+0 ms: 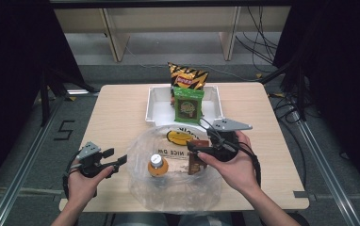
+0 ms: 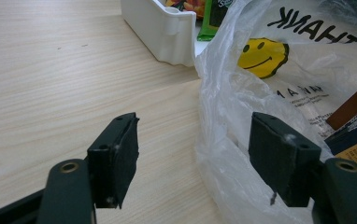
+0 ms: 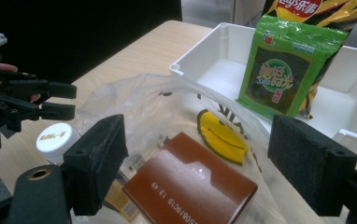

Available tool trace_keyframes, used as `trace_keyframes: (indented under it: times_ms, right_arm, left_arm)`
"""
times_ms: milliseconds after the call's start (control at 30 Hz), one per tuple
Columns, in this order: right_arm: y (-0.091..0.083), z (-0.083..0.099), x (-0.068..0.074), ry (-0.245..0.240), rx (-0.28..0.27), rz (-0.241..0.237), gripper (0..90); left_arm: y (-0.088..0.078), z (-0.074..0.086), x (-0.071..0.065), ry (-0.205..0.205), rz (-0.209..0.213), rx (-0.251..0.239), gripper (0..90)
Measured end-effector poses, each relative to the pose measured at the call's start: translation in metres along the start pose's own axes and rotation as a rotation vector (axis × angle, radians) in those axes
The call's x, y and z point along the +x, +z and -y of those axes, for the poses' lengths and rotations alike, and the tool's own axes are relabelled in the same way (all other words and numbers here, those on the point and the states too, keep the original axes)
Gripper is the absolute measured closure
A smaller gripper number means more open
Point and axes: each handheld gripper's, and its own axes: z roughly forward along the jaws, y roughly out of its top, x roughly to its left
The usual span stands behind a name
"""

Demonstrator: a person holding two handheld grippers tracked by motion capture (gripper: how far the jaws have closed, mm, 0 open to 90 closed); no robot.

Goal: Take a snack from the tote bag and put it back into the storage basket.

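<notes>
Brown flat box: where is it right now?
The brown flat box lies inside the clear plastic bag, right of the orange white-capped bottle in the high view, just below the open right gripper.

plastic bags: one [image 1: 173, 169] | brown boxes: one [image 3: 190, 186] | white-capped orange bottles: one [image 1: 157, 165] | white trays: one [image 1: 153, 106] | green snack packets: one [image 1: 188, 104] | yellow-black chip bags: one [image 1: 187, 76] | grippers: two, left [image 1: 119, 164], right [image 1: 193, 147]
</notes>
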Motion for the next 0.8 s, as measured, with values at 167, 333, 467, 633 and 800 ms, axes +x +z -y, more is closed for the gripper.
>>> trace_keyframes:
  times_ms: [167, 333, 467, 633, 800]
  right_arm:
    - [0.002, 0.006, 0.005, 0.04, 0.003, 0.017, 17.8]
    - [0.006, 0.011, 0.005, 0.03, 0.018, 0.027, 17.4]
    - [0.01, 0.014, 0.003, 0.032, 0.023, 0.018, 17.3]
    - [0.011, 0.018, 0.005, 0.043, 0.014, 0.037, 17.6]
    - [0.013, 0.022, 0.008, 0.028, 0.029, 0.029, 19.4]
  left_arm:
    - [0.0, 0.0, 0.0, -0.001, 0.003, -0.003, 32.9]
    - [0.0, 0.0, 0.0, -0.002, 0.005, -0.002, 32.9]
    - [0.0, 0.0, 0.0, 0.0, 0.002, -0.003, 32.9]
    - [-0.001, 0.0, 0.0, -0.002, -0.002, -0.002, 32.9]
    - [0.0, 0.001, 0.0, 0.005, -0.001, 0.003, 32.9]
